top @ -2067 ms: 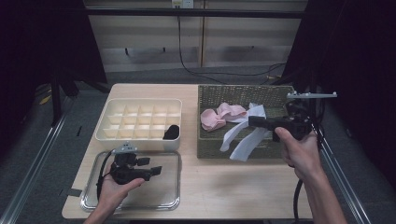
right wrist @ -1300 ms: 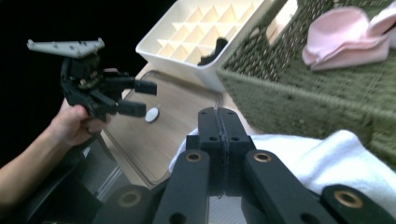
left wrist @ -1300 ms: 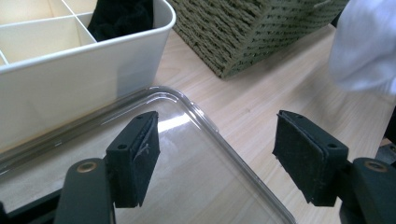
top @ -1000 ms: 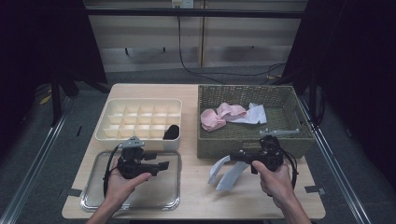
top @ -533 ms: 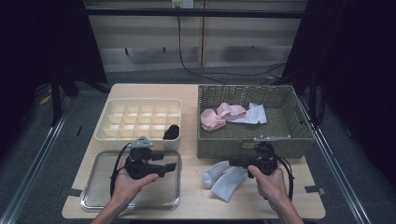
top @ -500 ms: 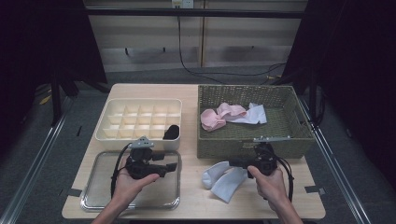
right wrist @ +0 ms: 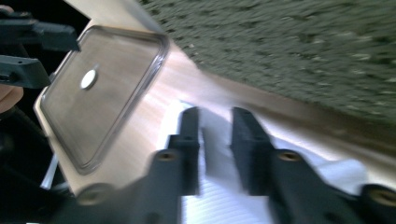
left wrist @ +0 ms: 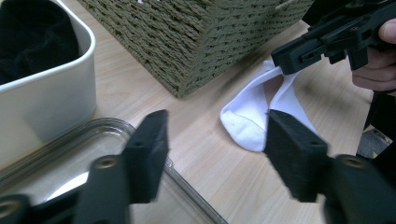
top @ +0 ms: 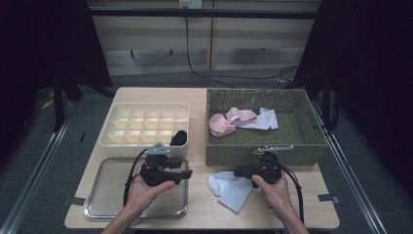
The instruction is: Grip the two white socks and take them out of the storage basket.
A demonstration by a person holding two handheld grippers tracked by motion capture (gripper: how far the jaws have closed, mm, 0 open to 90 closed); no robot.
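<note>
Nearest you, the white socks [top: 231, 187] lie flat on the table [top: 204, 214] before the basket [top: 265, 151]: your right gripper [top: 238, 172] has just been opening, jaws parted with sock cloth between them, while your left gripper [top: 187, 174], empty over the tray [top: 104, 204], has just been narrowing its wide-apart jaws. Farther off, one dark pair [top: 178, 138] sits filed in the organizer [top: 141, 126]. Farthest, pink socks [top: 229, 122] and another white piece [top: 263, 119] remain in the basket, so most sorting is likely left.

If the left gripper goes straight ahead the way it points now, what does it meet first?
Probably the white sock lying on the table; it sits ahead between the open jaws of the left gripper. Depth is hard to judge.
</note>
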